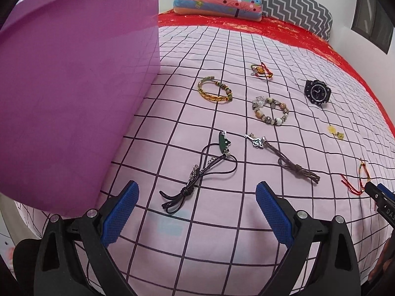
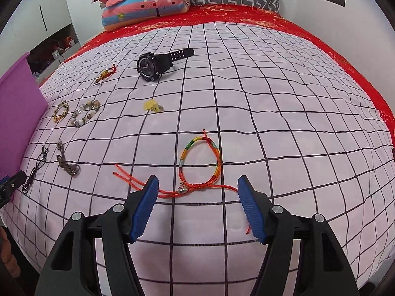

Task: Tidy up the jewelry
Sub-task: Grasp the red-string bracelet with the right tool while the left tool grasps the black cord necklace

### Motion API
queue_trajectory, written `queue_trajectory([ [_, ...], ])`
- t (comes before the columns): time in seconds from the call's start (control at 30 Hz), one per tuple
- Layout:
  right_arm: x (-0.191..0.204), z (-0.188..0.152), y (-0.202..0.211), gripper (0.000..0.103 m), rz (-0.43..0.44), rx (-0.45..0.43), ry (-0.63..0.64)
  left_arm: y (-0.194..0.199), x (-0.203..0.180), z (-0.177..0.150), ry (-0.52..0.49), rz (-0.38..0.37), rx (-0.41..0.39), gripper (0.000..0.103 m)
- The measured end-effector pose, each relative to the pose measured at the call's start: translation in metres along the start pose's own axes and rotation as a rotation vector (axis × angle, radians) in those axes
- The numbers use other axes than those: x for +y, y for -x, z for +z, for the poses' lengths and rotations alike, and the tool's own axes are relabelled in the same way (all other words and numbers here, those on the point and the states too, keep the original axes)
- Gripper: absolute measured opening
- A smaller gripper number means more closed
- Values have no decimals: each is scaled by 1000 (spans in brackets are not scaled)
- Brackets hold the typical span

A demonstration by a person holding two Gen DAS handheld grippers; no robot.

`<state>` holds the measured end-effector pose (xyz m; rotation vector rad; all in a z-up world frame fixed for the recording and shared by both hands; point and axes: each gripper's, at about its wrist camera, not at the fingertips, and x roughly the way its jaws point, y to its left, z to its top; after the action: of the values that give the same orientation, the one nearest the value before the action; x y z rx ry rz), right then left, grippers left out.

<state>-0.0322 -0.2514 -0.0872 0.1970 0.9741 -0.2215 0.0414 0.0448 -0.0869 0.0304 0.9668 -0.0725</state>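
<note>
Jewelry lies spread on a pink checked bed sheet (image 1: 222, 234). My left gripper (image 1: 197, 190) is open, just short of a black cord necklace with a green pendant (image 1: 223, 143). Beyond it lie a brown cord with a silver key charm (image 1: 256, 143), a gold braided bangle (image 1: 213, 90), a beaded bracelet (image 1: 270, 111), a red knotted charm (image 1: 261, 71), a black watch (image 1: 317, 91) and yellow earrings (image 1: 334, 132). My right gripper (image 2: 197, 185) is open around the loose ends of a rainbow string bracelet (image 2: 200, 157). A large purple bin (image 1: 74, 98) stands at the left.
Pillows (image 1: 217, 0) and a grey zigzag cushion (image 1: 293, 5) lie at the head of the bed on a red cover (image 1: 296, 32). The right gripper's tip shows in the left wrist view (image 1: 377, 194). The watch also shows in the right wrist view (image 2: 153, 65).
</note>
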Motion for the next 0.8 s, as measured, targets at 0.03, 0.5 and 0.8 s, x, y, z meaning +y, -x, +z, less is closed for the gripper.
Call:
queue_trajectory([
  [0.03, 0, 0, -3, 64, -4, 4, 1, -3, 0, 0, 2, 1, 3, 94],
  [0.5, -3, 1, -18, 64, -36, 19, 9, -31, -1, 3, -1, 13, 32, 94],
  [0.8, 1, -1, -23, 64, -54, 10, 28, -46, -3, 6, -2, 17, 37, 94],
])
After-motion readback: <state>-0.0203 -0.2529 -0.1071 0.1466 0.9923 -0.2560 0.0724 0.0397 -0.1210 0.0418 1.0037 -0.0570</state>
